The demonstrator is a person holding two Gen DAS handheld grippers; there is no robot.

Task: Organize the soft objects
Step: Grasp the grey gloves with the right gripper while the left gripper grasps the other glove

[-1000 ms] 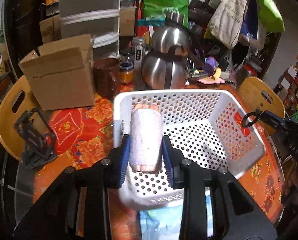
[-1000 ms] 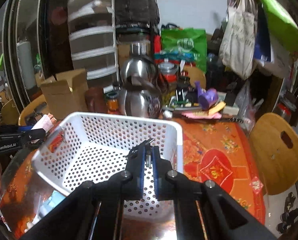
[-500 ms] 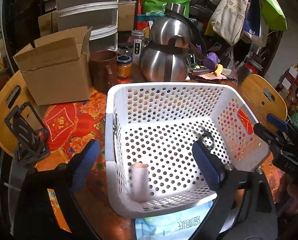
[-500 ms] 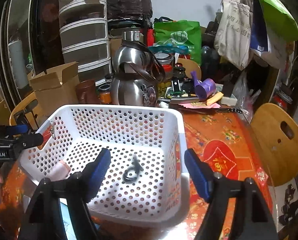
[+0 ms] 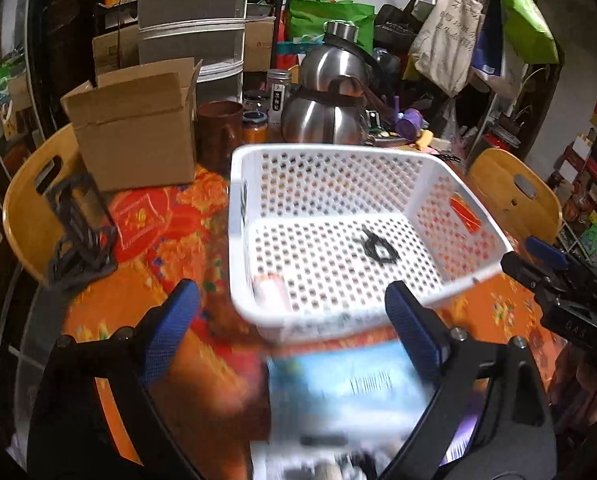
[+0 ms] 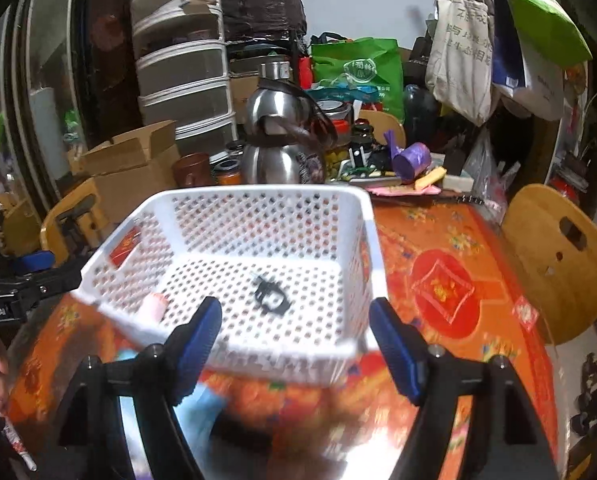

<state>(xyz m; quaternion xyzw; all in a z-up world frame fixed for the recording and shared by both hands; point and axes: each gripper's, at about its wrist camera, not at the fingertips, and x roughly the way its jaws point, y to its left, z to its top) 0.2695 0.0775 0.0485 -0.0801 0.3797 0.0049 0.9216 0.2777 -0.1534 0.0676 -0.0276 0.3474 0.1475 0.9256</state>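
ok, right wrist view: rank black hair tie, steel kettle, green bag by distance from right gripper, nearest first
1. black hair tie, on the basket floor, just ahead of the open right gripper.
2. steel kettle, behind the basket.
3. green bag, at the back, right of centre.

Plastic, metal, cardboard and wood on a glossy table

The basket (image 5: 338, 152) is white perforated plastic, a little shiny. The kettle (image 5: 326, 116) is polished metal. The box (image 5: 134, 136) is matt brown cardboard. The chair (image 6: 558, 260) is smooth varnished wood. The tablecloth (image 6: 438, 240) looks glossy.
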